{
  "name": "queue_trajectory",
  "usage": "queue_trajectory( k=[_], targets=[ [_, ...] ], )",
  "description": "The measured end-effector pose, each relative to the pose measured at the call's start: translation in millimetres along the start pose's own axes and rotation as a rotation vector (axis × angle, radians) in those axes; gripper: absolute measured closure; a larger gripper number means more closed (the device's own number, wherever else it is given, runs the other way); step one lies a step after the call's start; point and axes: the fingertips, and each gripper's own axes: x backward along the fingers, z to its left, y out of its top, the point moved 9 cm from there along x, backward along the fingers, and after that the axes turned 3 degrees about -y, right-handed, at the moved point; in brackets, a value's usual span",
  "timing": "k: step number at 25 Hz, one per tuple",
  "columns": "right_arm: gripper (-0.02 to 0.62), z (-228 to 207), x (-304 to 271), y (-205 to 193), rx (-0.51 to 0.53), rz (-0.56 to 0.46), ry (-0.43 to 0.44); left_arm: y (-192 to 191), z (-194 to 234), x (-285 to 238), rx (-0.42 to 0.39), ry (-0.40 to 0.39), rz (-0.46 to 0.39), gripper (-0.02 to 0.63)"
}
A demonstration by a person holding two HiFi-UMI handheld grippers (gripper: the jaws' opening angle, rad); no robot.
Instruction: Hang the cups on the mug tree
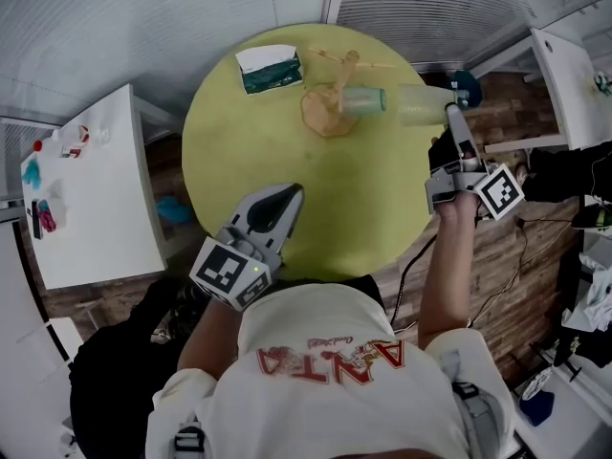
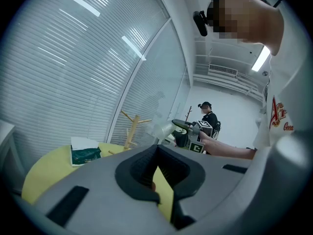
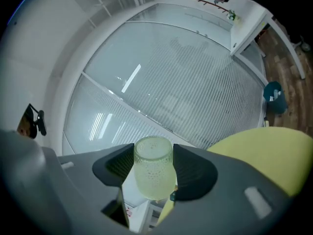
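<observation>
The table (image 1: 354,189) is bare across its middle and near half, free to pass. At the far side the mug tree (image 1: 338,84) spreads its pegs. A cup (image 1: 363,100) against its right and a held cup (image 1: 421,105) just beyond crowd that side. A tissue pack (image 1: 271,70) stands near its left.

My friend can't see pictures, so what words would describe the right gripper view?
The right tongs grip a pale green, bumpy glass cup, held up off the table. Behind it are window blinds, and part of a yellow table shows at the right.
</observation>
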Motion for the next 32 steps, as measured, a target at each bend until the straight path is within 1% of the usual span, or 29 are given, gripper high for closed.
queue_trajectory(
  k=[3,5,8,13,17,19,24,26,30,32],
  targets=[
    [0.353,2.5,-10.0,7.9,-0.078,-0.041,0.050,0.1,1.6,0.8,0.002,0.003,0.001,0.597],
    [0.353,4.3,-18.8,11.8,-0.095,-0.058,0.067,-0.1,1.6,0.7,0.004,0.003,0.004,0.597],
    [0.353,5.1,-33.4,12.2,-0.086,-0.061,0.064,-0.1,0.7,1.2,0.008,0.004,0.002,0.597],
    [0.354,2.1,-53.5,1.7,-0.064,-0.048,0.032,0.2,4.6,3.9,0.011,0.012,0.001,0.597],
    [0.356,0.6,-62.6,-7.0,-0.084,-0.045,0.023,-2.0,7.9,5.1,0.015,0.016,-0.004,0.597],
    [0.356,0.9,-65.6,-11.1,-0.076,-0.035,0.019,-0.9,7.8,4.8,0.020,0.016,-0.004,0.597],
    [0.354,6.6,-72.6,-20.3,-0.024,-0.007,0.042,-0.8,10.2,4.8,0.026,0.018,0.000,0.597],
    [0.354,8.3,-75.9,-25.1,-0.021,0.010,0.053,-1.1,10.3,5.1,0.026,0.019,-0.001,0.597],
    [0.354,7.0,-76.8,-31.7,-0.018,0.027,0.047,-1.0,9.9,5.3,0.026,0.017,-0.001,0.597],
    [0.353,3.8,-76.6,-32.4,-0.032,0.034,0.053,-0.5,10.3,5.9,0.027,0.019,0.000,0.597]
  ],
)
